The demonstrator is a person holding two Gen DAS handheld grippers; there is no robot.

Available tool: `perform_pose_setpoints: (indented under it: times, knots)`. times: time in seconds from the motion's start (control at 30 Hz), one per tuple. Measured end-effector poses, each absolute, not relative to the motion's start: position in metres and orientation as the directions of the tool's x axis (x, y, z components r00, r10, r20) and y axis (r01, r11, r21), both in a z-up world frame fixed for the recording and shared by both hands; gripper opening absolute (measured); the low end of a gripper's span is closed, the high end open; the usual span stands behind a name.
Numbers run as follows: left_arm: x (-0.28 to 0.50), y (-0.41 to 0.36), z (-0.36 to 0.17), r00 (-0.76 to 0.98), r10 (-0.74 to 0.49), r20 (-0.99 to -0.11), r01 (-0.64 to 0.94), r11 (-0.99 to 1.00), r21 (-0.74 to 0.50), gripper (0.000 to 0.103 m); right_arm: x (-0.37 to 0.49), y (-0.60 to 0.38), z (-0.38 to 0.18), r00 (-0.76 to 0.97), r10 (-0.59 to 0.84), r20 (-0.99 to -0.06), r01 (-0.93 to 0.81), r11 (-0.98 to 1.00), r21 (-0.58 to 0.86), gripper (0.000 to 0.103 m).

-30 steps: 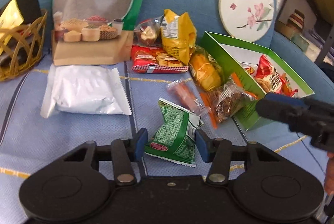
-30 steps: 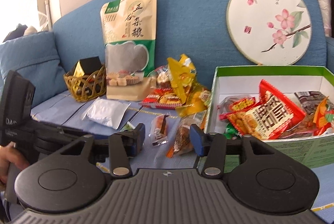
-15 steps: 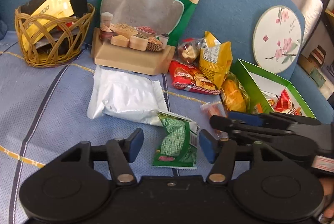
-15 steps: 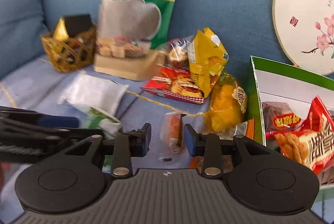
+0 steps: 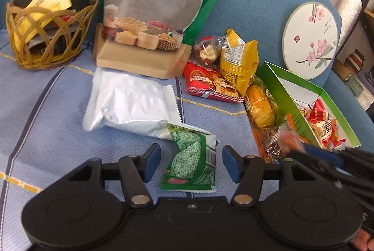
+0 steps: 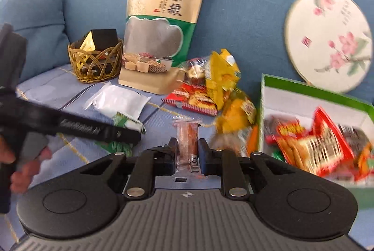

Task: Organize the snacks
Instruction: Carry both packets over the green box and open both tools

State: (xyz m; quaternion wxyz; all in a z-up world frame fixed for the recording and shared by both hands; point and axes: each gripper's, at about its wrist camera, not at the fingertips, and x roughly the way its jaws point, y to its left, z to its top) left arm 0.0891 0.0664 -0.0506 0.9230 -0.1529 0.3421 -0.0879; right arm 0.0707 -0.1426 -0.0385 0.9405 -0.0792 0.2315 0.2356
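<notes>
My right gripper (image 6: 187, 155) is shut on a small clear packet with an orange-red snack (image 6: 187, 145) and holds it above the sofa seat. The packet also shows, blurred, in the left wrist view (image 5: 284, 141). My left gripper (image 5: 191, 163) is open, its jaws either side of a green snack packet (image 5: 191, 165) lying on the blue seat cover. The green box (image 6: 311, 96) with several red snacks in it stands to the right. Loose snacks lie left of the box: a yellow bag (image 5: 240, 63), a red packet (image 5: 208, 82) and an orange-yellow one (image 5: 259, 103).
A white foil pouch (image 5: 131, 101) lies beside the green packet. A big grain bag (image 5: 159, 10) leans on the sofa back. A wicker basket (image 5: 49, 33) with dark and gold packets sits at the left. A round floral fan (image 5: 311, 37) leans at the right.
My right gripper has closed on the orange-red packet and lifted it. My left gripper has shifted a little over the green packet, still open.
</notes>
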Motion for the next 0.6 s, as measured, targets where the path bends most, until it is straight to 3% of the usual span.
perform_pose_setpoints:
  times: [0.07, 0.1, 0.2, 0.43, 0.6]
  knots:
    - [0.090, 0.061, -0.053, 0.753, -0.251, -0.609, 0.075, 0.951, -0.300, 0.070, 0.067, -0.153, -0.042, 0.788, 0.415, -0.455, -0.464, 0.886, 0.004, 0.033]
    - [0.089, 0.058, -0.054, 0.755, -0.247, -0.608, 0.089, 0.956, -0.279, 0.062, 0.068, -0.156, -0.043, 0.786, 0.418, -0.456, -0.457, 0.889, 0.027, 0.033]
    - [0.085, 0.052, -0.054, 0.765, -0.224, -0.603, 0.107, 0.968, -0.225, 0.053, 0.071, -0.159, -0.038, 0.788, 0.431, -0.439, -0.465, 0.885, 0.034, 0.033]
    - [0.074, 0.035, -0.025, 0.753, -0.340, -0.564, 0.181, 0.930, -0.320, 0.051, 0.065, -0.193, -0.010, 0.848, 0.420, -0.324, -0.419, 0.905, 0.076, 0.033]
    - [0.086, 0.000, 0.015, 0.747, -0.456, -0.484, 0.284, 0.877, -0.388, 0.052, 0.068, -0.243, 0.008, 0.925, 0.299, -0.237, -0.272, 0.952, 0.140, 0.033]
